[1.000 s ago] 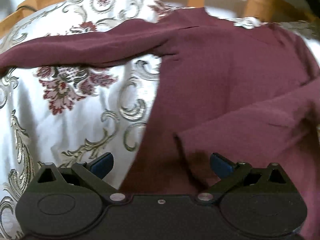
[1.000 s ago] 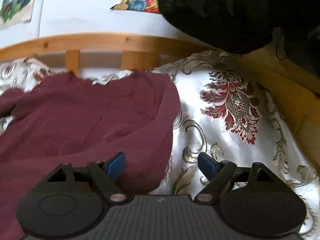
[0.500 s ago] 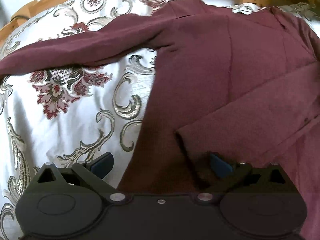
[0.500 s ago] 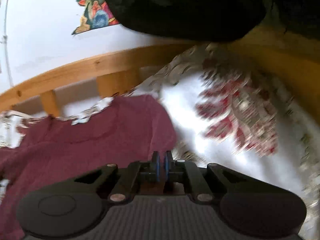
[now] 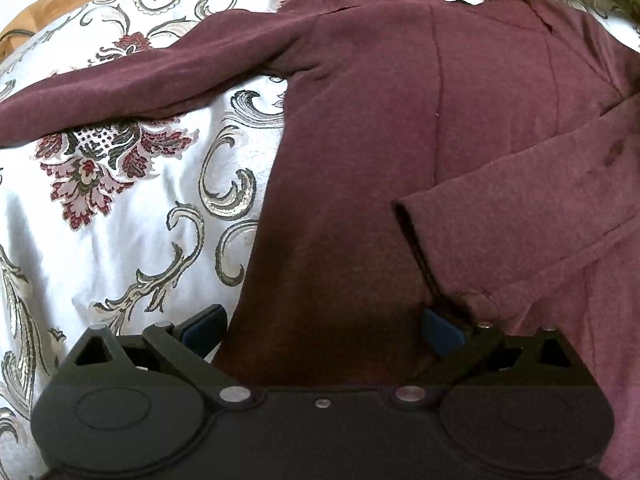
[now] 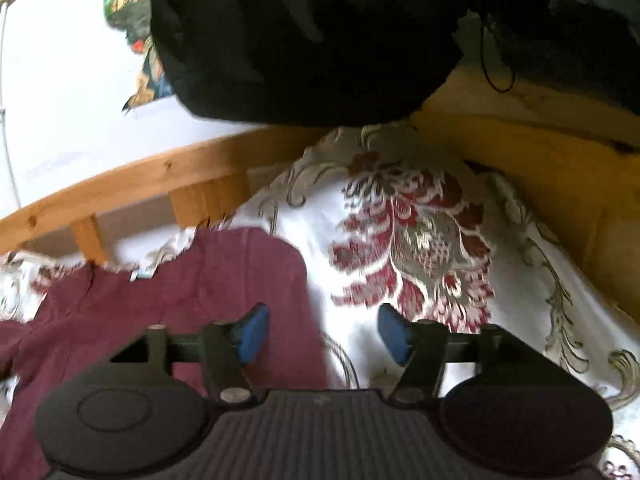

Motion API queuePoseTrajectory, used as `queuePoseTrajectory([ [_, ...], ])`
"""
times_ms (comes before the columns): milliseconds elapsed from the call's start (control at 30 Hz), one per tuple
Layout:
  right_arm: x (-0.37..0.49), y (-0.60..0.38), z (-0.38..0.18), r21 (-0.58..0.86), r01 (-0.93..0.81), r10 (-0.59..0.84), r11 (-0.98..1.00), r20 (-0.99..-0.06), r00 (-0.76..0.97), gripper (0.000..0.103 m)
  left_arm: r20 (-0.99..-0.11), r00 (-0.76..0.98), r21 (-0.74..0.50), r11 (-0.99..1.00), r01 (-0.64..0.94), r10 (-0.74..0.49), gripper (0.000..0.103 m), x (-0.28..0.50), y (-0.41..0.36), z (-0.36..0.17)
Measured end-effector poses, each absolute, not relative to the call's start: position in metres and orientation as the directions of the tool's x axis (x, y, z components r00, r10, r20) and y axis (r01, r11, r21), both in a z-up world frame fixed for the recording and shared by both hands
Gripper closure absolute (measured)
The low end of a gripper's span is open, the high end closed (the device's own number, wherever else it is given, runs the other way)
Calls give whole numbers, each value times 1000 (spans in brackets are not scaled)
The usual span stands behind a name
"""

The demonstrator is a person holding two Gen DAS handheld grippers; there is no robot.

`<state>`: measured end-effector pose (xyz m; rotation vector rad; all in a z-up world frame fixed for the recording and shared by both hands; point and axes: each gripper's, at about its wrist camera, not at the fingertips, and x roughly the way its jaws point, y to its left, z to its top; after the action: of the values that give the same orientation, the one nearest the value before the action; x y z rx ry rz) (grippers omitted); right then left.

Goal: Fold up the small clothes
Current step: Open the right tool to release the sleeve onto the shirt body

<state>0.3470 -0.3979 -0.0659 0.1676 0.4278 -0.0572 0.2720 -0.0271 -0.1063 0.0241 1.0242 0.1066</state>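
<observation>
A maroon long-sleeved shirt [image 5: 360, 140] lies flat on a floral bedspread [image 5: 120, 208]. One sleeve stretches out to the left. The other sleeve [image 5: 520, 200] is folded across the body, its cuff near the middle. My left gripper [image 5: 322, 328] hovers open over the shirt's lower part, its right fingertip [image 5: 440, 332] beside the folded cuff. In the right wrist view the shirt [image 6: 180, 300] shows at lower left. My right gripper [image 6: 324, 334] is over the shirt's right edge, its jaws opening with nothing pinched between them.
A wooden bed rail [image 6: 120, 196] runs behind the shirt, with a white wall beyond it. A large black fabric mass [image 6: 320, 40] hangs at the top of the right wrist view. Bare bedspread [image 6: 420, 248] lies to the right of the shirt.
My right gripper was open, snapped shut half a second ago, and stands open again; it has shifted and rolled slightly. The left gripper has barely moved and stays open.
</observation>
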Motion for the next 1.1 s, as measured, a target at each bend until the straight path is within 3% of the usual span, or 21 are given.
queuePoseTrajectory([
  [133, 342, -383, -83, -26, -16, -1, 1000, -566, 825, 24, -849, 517, 74, 993, -86, 108, 1, 272, -26, -104],
  [200, 342, -372, -94, -127, -49, -36, 991, -593, 805, 25, -851, 515, 71, 994, -89, 107, 1, 273, -25, -104],
  [267, 344, -366, -104, -158, -72, -40, 985, -608, 793, 33, -849, 517, 71, 994, -87, 106, 1, 273, -25, -103],
  [500, 353, -385, -96, 78, -23, 58, 997, -475, 878, 41, -852, 513, 79, 994, -81, 109, 1, 273, -25, -105],
  [700, 375, -379, -102, -20, 90, -90, 996, -431, 898, 47, -852, 513, 81, 994, -75, 108, 1, 274, -26, -108],
  [767, 377, -380, -105, -18, 126, -122, 992, -422, 898, 41, -852, 513, 80, 994, -71, 105, 1, 275, -27, -109],
  [933, 366, -385, -95, 19, 167, -149, 986, -368, 918, 40, -856, 508, 63, 995, -74, 92, 1, 276, -24, -111],
  [1100, 359, -387, -97, 16, 225, -199, 974, -405, 892, 29, -856, 510, 61, 996, -71, 88, 1, 276, -23, -110],
])
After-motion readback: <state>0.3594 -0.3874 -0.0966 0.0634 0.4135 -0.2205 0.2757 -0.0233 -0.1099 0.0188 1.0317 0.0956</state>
